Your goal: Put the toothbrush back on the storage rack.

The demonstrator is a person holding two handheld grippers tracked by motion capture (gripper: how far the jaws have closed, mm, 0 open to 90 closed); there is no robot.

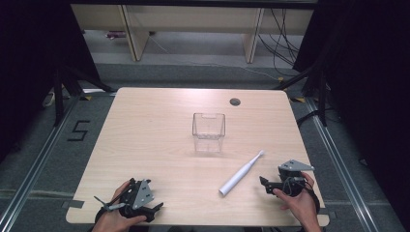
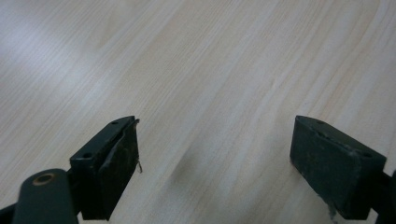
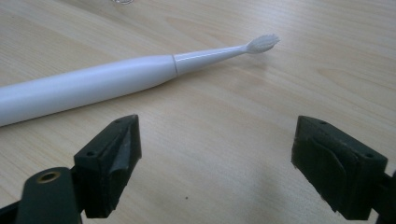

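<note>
Both tools apart, toothbrush lying free just ahead of the right one.

From the high view we see the left tool (image 1: 153,211) at the near edge of the surface (image 1: 154,140), and the right tool (image 1: 263,182) near the opposite corner, with the white electric toothbrush (image 1: 241,172) just ahead of its tips and the clear container (image 1: 209,131) well beyond. In the left gripper view our left tool (image 2: 215,163) stands with jaws wide apart over bare wood. In the right gripper view our right tool (image 3: 217,165) also has its jaws apart, with nothing between them; the toothbrush (image 3: 93,86) lies flat just past them, its bristles (image 3: 263,43) toward the far right.
</note>
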